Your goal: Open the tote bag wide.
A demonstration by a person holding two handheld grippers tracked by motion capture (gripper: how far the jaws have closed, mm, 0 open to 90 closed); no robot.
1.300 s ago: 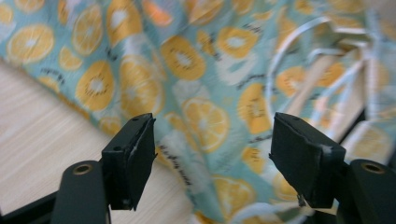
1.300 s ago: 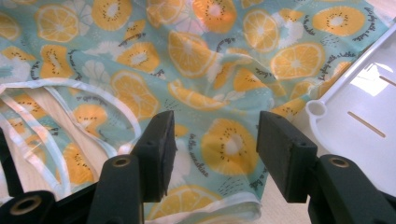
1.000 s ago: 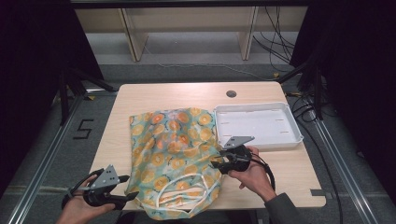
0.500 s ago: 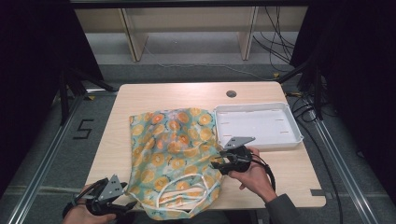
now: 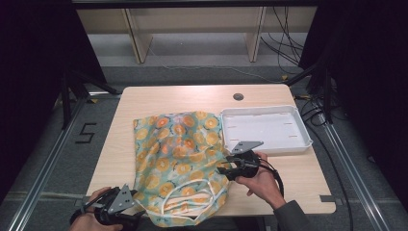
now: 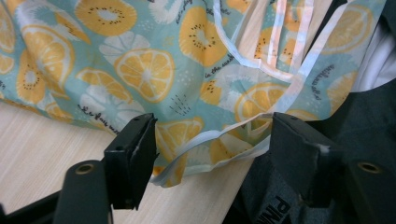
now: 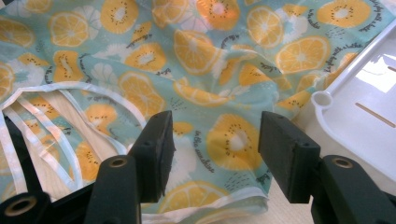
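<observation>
Left gripper (image 5: 126, 222): I hold it at the table's near-left edge, jaws parted around the cloth's white-trimmed near hem, not pinching it.
Cloth (image 5: 180, 159): I see the citrus-print fabric spread across the middle of the table (image 5: 144, 103), its near end overhanging the edge.
Right gripper (image 5: 226, 168): I have it released, jaws apart over the cloth's right edge.
Tray (image 5: 303, 132): white, far right, touching the cloth.

Both grippers are black: the left gripper (image 5: 126, 217) and the right gripper (image 5: 230, 169) each carry a grey three-cornered plate on top, with a black cable looping behind. Their blocky jaws show round screw holes near the base. A grey sleeve (image 5: 293, 219) trails the right gripper.
</observation>
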